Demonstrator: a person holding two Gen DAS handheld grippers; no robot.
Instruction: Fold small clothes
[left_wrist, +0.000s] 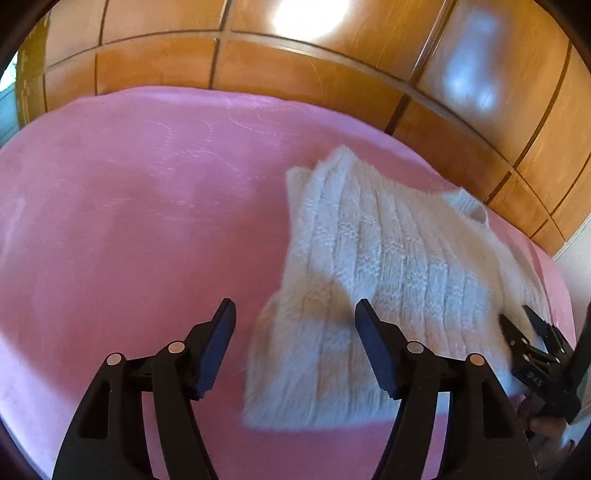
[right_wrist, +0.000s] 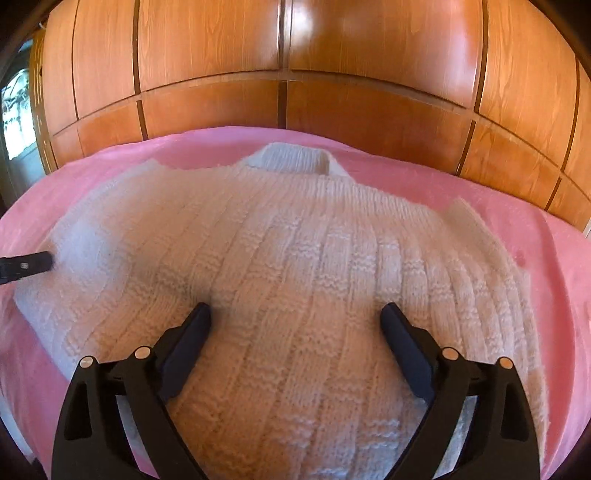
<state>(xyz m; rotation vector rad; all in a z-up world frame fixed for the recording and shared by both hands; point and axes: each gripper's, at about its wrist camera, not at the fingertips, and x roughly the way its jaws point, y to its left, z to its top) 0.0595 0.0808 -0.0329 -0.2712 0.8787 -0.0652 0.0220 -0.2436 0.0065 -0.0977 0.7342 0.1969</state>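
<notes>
Left wrist view cuts your right claw (left_wrist: 524, 321) off at the right edge, so you see only its dark fingers and part of the body over the near right of the sweater (left_wrist: 388, 266); the hand behind it is a blur in the corner. The sweater's near left edge is smeared, and its right sleeve is hidden behind that claw. Your left claw (left_wrist: 295, 310) is released, fingers spread wide, grasping nothing. The sweater's near left corner lies between and just beyond its fingertips, with the right finger over the knit and the left finger over bare pink bedspread (left_wrist: 129, 221). Whether the fingers touch the cloth you cannot tell.

In the right wrist view, the sweater (right_wrist: 295, 258) lies flat, collar at the far side, filling most of the bedspread (right_wrist: 535, 240). Its near hem runs out of frame beneath the claw. Your right claw (right_wrist: 295, 314) is also released, fingers wide apart, both over the middle of the knit. Only a tip of the left claw (right_wrist: 26, 264) shows at the left edge, by the fuzzy left sleeve; its jaws are not visible there. A wooden wardrobe (right_wrist: 295, 55) stands beyond the bed.
</notes>
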